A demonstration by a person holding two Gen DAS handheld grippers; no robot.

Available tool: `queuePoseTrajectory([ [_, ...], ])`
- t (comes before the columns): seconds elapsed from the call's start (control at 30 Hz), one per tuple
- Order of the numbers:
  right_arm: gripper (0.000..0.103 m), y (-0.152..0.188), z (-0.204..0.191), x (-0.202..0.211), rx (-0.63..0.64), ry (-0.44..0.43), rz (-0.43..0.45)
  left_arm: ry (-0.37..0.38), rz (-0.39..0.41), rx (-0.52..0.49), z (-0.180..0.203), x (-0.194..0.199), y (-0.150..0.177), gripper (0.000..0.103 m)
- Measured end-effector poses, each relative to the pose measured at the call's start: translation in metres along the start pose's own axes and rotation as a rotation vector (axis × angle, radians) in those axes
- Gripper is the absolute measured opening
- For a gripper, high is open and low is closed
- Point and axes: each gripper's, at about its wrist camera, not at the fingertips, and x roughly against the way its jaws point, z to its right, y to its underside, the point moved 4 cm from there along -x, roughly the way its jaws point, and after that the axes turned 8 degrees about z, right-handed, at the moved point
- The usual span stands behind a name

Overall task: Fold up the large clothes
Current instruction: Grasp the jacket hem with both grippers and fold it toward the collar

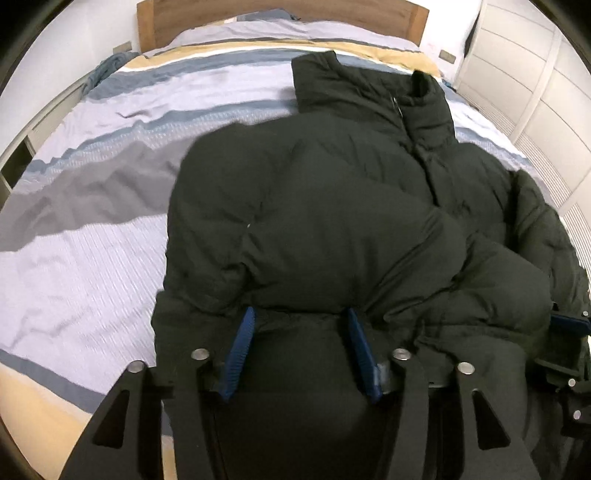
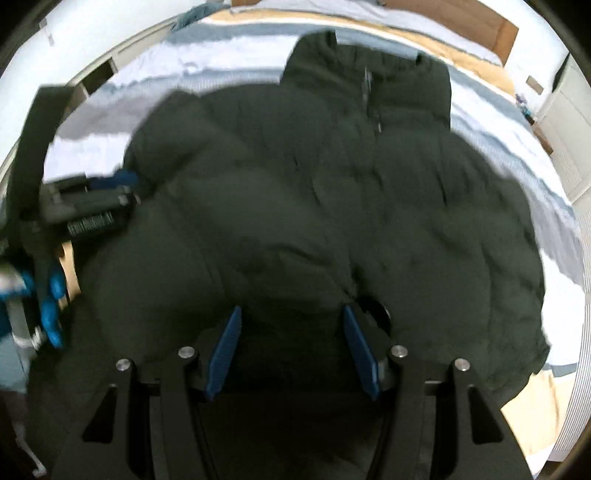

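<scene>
Left wrist view shows one black puffer jacket point(image 1: 332, 221) lying on one striped bed point(image 1: 92, 258) with a wooden headboard point(image 1: 280, 11) and white cabinets point(image 1: 517, 92) alongside. Left gripper point(image 1: 301, 347) and right gripper point(image 2: 291, 347) both stand released above the jacket's hem. Only the right wrist view catches a blue-gloved hand point(image 2: 51, 295).

We see a wooden-headboard bed point(image 1: 280, 14) with striped grey, blue and tan bedding; a black puffy jacket point(image 1: 332, 206) lies on it.
</scene>
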Motion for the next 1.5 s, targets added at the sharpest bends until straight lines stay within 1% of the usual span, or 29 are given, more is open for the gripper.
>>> queuePoseTrajectory([
  [0.07,0.056,0.012,0.005,0.002,0.027,-0.009,0.000,-0.012,-0.011,-0.025,0.006,0.001,0.003,0.057],
  [0.17,0.056,0.016,0.009,0.008,0.053,-0.018,-0.003,-0.024,-0.020,-0.024,0.010,0.006,-0.001,0.056],
  [0.3,0.056,0.019,0.020,0.018,0.033,-0.021,-0.017,-0.012,-0.017,-0.029,0.020,0.017,-0.001,0.056],
  [0.37,0.056,0.024,0.021,0.025,0.020,-0.022,-0.020,0.008,-0.020,-0.046,0.032,0.022,0.002,0.056],
  [0.43,0.056,0.024,0.024,0.032,0.021,-0.012,-0.023,0.009,-0.019,-0.064,0.042,0.027,0.005,0.054],
  [0.53,0.056,0.024,0.033,0.041,0.010,-0.018,-0.016,-0.012,-0.022,-0.053,0.049,0.031,0.005,0.053],
  [0.63,0.056,0.022,0.041,0.056,-0.006,-0.046,0.028,-0.059,-0.027,-0.017,0.049,0.039,0.002,0.053],
  [0.73,0.056,0.013,0.049,0.070,-0.015,-0.083,0.094,-0.090,-0.034,0.019,0.052,0.052,-0.001,0.059],
  [0.8,0.056,0.008,0.052,0.075,-0.012,-0.116,0.125,-0.123,-0.035,0.029,0.057,0.059,-0.002,0.069],
  [0.83,0.056,0.007,0.052,0.074,-0.003,-0.131,0.133,-0.147,-0.033,0.034,0.060,0.062,-0.003,0.070],
  [0.87,0.056,0.006,0.051,0.071,0.014,-0.142,0.135,-0.147,-0.037,0.044,0.062,0.062,-0.003,0.071],
  [0.97,0.056,0.013,0.050,0.051,0.045,-0.146,0.108,-0.132,-0.042,0.037,0.070,0.050,0.004,0.076],
  [1.03,0.056,0.021,0.053,0.033,0.049,-0.115,0.067,-0.111,-0.044,0.016,0.073,0.035,0.015,0.076],
  [1.07,0.056,0.027,0.054,0.024,0.045,-0.101,0.053,-0.103,-0.040,0.002,0.074,0.029,0.020,0.078],
  [1.13,0.056,0.033,0.053,0.019,0.034,-0.083,0.044,-0.088,-0.028,-0.031,0.074,0.022,0.028,0.079],
  [1.2,0.056,0.038,0.054,0.017,0.008,-0.071,0.026,-0.058,-0.029,-0.047,0.072,0.025,0.029,0.079],
  [1.23,0.056,0.039,0.055,0.018,-0.009,-0.066,0.006,-0.033,-0.027,-0.055,0.070,0.031,0.025,0.079],
  [1.33,0.056,0.036,0.059,0.030,-0.037,-0.066,-0.038,-0.001,-0.015,-0.054,0.061,0.050,0.011,0.079],
  [1.4,0.056,0.027,0.065,0.045,-0.021,-0.079,-0.034,0.014,-0.006,-0.054,0.052,0.061,-0.002,0.080],
  [1.43,0.056,0.023,0.068,0.050,-0.020,-0.082,-0.030,0.021,-0.001,-0.054,0.045,0.066,-0.015,0.081],
  [1.5,0.056,0.007,0.082,0.060,-0.027,-0.098,-0.016,0.028,0.003,-0.053,0.036,0.066,-0.035,0.086],
])
